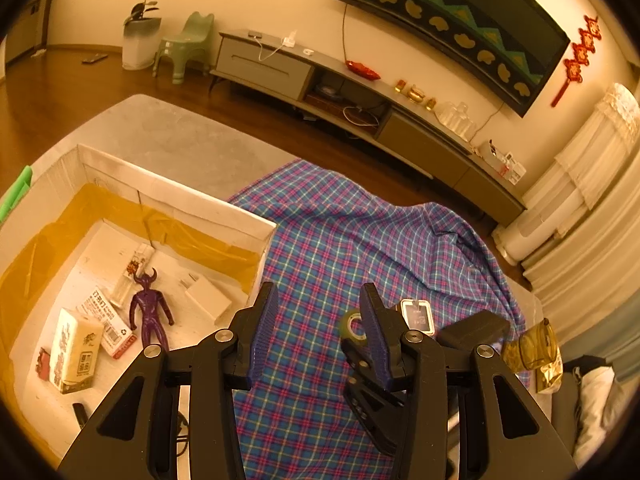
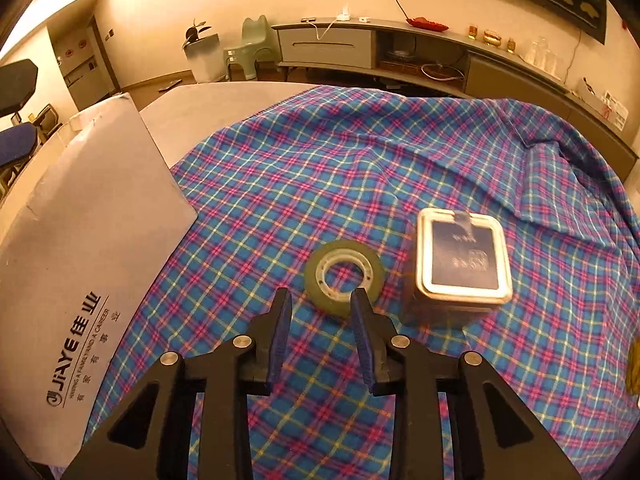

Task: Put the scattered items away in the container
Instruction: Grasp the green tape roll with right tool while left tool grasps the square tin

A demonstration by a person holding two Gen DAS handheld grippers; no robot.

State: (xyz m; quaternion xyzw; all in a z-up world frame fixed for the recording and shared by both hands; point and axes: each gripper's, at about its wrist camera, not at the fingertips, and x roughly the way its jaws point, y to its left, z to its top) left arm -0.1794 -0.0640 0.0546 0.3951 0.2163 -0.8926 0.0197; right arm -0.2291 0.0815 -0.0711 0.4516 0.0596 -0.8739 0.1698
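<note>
A roll of clear tape [image 2: 332, 304] lies flat on the plaid cloth [image 2: 320, 160]. My right gripper [image 2: 321, 294] hovers just short of it, open, with the roll's near rim between the fingertips and neither pad pressing on it. A square tin with a dark lid [image 2: 464, 264] stands right of the roll. My left gripper [image 1: 319, 292] is open and empty over the cloth [image 1: 320, 240], beside the white cardboard box [image 1: 180, 196]. Its right finger half hides the tape [image 1: 345, 326], and the tin [image 1: 418, 314] shows just past it.
The box holds a purple figure [image 1: 148, 312], a white charger [image 1: 208, 298], a soap pack [image 1: 74, 350] and small cartons. Its printed outer wall [image 2: 92, 220] rises left of the right gripper. A gold foil bag [image 1: 534, 350] lies at the cloth's right edge.
</note>
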